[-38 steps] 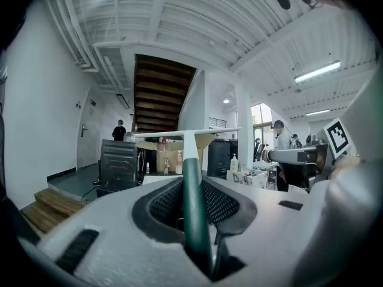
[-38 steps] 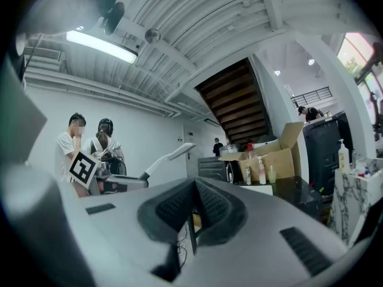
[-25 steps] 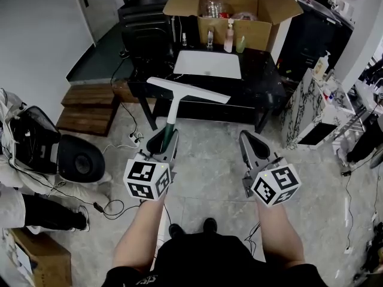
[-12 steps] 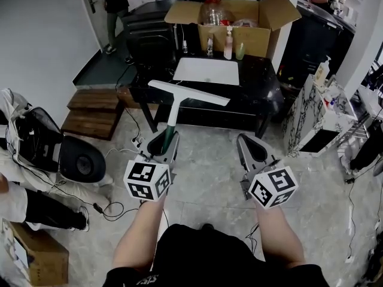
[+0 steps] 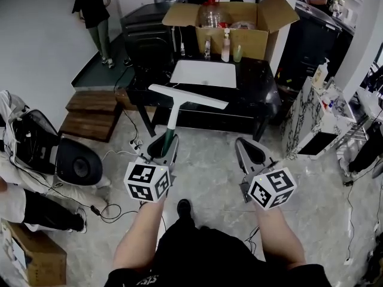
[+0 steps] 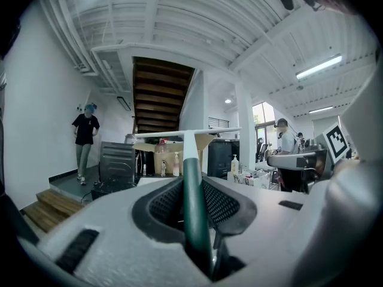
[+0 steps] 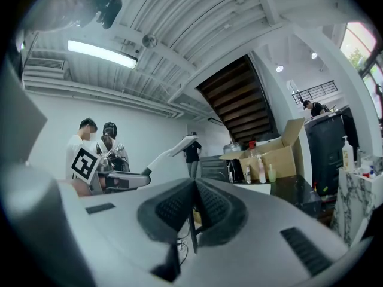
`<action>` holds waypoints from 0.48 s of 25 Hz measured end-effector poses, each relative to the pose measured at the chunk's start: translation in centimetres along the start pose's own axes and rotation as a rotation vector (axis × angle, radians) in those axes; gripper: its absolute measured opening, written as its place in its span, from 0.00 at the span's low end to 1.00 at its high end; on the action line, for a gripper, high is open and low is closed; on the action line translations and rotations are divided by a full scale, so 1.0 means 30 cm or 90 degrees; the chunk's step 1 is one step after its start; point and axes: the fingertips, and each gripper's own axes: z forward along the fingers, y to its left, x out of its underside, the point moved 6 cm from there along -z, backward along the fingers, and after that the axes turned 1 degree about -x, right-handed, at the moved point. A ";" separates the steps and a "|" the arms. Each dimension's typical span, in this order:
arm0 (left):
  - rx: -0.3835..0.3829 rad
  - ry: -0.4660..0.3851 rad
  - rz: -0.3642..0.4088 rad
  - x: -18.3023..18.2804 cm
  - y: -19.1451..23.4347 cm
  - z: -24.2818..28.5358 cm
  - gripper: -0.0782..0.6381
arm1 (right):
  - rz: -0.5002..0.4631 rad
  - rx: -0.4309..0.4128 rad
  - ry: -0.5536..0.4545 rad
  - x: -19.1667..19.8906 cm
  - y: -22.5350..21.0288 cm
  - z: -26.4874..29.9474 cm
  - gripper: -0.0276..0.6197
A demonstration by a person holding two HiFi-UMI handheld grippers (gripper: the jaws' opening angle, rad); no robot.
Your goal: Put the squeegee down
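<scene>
The squeegee [image 5: 188, 96] has a long white blade on a white neck and a dark green handle [image 6: 192, 202]. My left gripper [image 5: 164, 143] is shut on that handle and holds it out level, blade end toward the black table [image 5: 263, 94], in the air short of its front edge. In the right gripper view the squeegee [image 7: 170, 151] shows off to the left. My right gripper [image 5: 250, 151] is beside the left one, over the floor. Its jaws meet with nothing between them [image 7: 193, 205].
On the table lie a white board [image 5: 203, 73] and an open cardboard box [image 5: 239, 23] with bottles in front of it. A marble-patterned cabinet [image 5: 311, 112] stands right, wooden steps [image 5: 90, 109] and a black round seat [image 5: 78, 160] left. A person [image 5: 93, 17] walks at far left.
Both grippers have come a little nearer the table, the squeegee still held. My foot has stepped forward below. A person in black has walked into view at the upper left.
</scene>
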 end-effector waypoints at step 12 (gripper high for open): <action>0.009 0.002 -0.017 0.036 0.212 0.211 0.25 | 0.005 0.006 0.022 0.035 -0.096 0.264 0.05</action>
